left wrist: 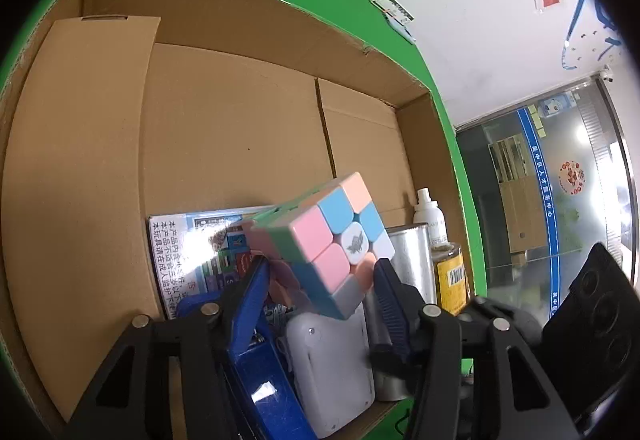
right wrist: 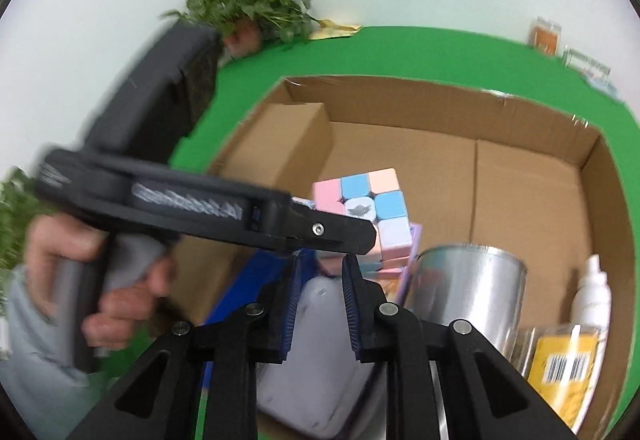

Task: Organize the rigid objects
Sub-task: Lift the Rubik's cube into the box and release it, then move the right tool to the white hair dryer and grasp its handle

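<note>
Pastel puzzle cube (left wrist: 336, 240), tilted, sits clamped between the blue pads of the left gripper (left wrist: 320, 276), held over the near part of the open brown cardboard box (left wrist: 224, 127) on the green desk (left wrist: 448, 119). L to R in the box w/ it: flat printed toy pack (left wrist: 192, 256), white plastic case (left wrist: 332, 356), shiny metal tin (left wrist: 412, 260), yellow-labelled jar (left wrist: 452, 276), white spray bottle (left wrist: 430, 215) by the right wall. Right gripper (right wrist: 320, 304) is empty, jaws drawn narrow, nothing between the pads, above the case.
</note>
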Motion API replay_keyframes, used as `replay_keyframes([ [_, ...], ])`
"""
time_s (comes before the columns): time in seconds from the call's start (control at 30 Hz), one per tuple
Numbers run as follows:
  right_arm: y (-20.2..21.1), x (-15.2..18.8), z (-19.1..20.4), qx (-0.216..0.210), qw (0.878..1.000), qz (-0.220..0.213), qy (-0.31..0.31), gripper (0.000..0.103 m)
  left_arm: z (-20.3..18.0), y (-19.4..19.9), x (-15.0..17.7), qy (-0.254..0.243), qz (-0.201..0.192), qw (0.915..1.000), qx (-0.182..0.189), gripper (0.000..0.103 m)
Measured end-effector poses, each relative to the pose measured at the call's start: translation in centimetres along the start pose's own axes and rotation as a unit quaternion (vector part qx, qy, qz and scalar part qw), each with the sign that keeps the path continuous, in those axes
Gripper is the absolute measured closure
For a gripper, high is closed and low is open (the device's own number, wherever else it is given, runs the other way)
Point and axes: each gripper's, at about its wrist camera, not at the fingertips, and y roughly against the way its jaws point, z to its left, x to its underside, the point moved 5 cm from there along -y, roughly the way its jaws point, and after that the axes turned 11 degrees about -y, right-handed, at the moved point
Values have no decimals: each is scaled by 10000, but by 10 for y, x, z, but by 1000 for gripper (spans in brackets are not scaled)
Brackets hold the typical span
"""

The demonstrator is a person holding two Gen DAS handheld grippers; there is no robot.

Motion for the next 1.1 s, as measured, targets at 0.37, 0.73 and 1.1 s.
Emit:
replay_keyframes([
  [0.37,2,-39,-23,606,9974,-400,30,79,3,37,13,40,-667,9965,-503,54],
  [0.73,-12,-19,-9,714,9972,-180,160,85,-70,204,120,-403,-3419,8862,-3099,14],
  [1.1,152,82,23,430,9762,-2104,301,1,-105,187,212,-704,-3242,8321,-4444,13],
])
